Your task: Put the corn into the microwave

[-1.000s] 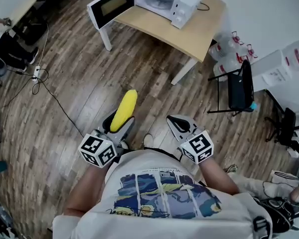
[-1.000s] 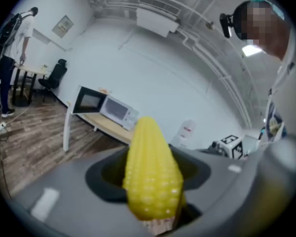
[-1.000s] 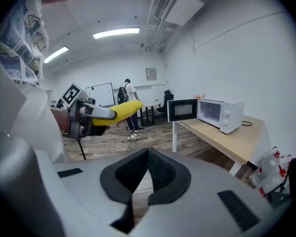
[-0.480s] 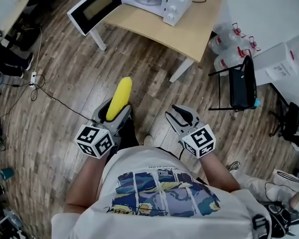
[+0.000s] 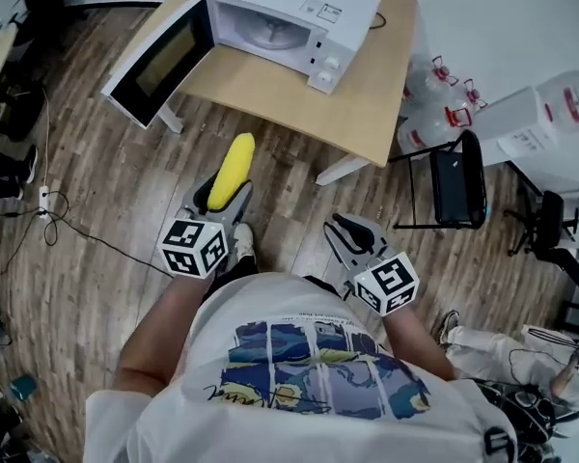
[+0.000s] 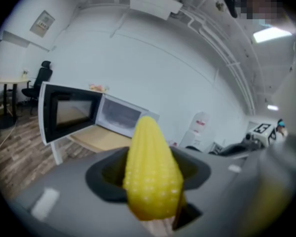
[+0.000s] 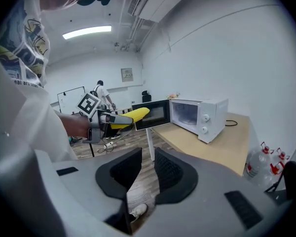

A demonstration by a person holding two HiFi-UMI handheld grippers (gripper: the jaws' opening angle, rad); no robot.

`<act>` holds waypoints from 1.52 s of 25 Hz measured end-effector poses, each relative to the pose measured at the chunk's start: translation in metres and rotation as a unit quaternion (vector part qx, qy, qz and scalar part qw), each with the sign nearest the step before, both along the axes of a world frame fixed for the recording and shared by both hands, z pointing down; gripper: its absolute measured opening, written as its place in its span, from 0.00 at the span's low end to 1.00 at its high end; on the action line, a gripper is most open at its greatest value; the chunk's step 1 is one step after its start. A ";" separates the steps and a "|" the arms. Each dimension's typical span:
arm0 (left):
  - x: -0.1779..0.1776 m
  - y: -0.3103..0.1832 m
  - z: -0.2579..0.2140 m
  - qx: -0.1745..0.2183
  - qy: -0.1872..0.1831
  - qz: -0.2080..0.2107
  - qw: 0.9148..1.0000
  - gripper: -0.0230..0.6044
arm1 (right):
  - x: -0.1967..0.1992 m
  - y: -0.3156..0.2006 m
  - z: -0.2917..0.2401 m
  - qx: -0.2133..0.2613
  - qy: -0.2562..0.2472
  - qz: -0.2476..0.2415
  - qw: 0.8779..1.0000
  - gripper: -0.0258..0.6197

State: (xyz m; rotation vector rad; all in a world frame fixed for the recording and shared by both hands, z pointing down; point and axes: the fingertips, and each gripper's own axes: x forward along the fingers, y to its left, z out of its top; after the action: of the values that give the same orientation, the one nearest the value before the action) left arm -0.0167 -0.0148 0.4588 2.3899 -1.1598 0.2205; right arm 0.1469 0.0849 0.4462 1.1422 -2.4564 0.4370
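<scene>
Yellow corn [image 5: 231,170] is clamped lengthwise in the left gripper [image 5: 221,204], its tip projecting ahead toward the open microwave [image 5: 304,13]. Right gripper [image 5: 350,231], held forward alongside on the right, is empty, with its jaws closing to a narrow gap.

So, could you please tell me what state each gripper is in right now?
Left gripper: closed on the corn.
Right gripper: empty, jaws closing with a narrow gap.
</scene>
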 end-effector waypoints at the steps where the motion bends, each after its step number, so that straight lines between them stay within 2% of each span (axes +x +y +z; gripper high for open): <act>1: -0.002 -0.020 0.001 0.003 -0.004 0.007 1.000 0.44 | -0.003 -0.014 -0.001 0.000 0.000 0.011 1.000 0.15; 6: -0.002 -0.100 0.013 0.006 -0.023 0.026 0.999 0.44 | -0.010 -0.067 -0.014 0.008 -0.007 0.048 0.999 0.14; 12: 0.006 -0.184 0.029 0.003 -0.032 -0.003 0.999 0.44 | 0.011 -0.119 -0.008 -0.008 -0.005 0.050 0.999 0.13; 19: 0.029 -0.277 0.052 -0.007 -0.062 -0.054 0.997 0.44 | 0.052 -0.197 -0.012 -0.011 -0.003 0.010 1.000 0.13; 25: 0.044 -0.352 0.074 -0.017 -0.095 -0.095 0.991 0.44 | 0.091 -0.260 -0.012 -0.013 -0.001 -0.017 1.000 0.13; 38: 0.057 -0.465 0.128 -0.037 -0.152 -0.152 0.976 0.44 | 0.178 -0.302 0.002 -0.047 0.021 -0.004 0.999 0.13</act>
State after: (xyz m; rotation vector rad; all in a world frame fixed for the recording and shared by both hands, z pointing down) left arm 0.0404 -0.4798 0.5873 2.1263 -1.6069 0.5291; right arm 0.3249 -0.2176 0.4482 1.0910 -2.3768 0.5143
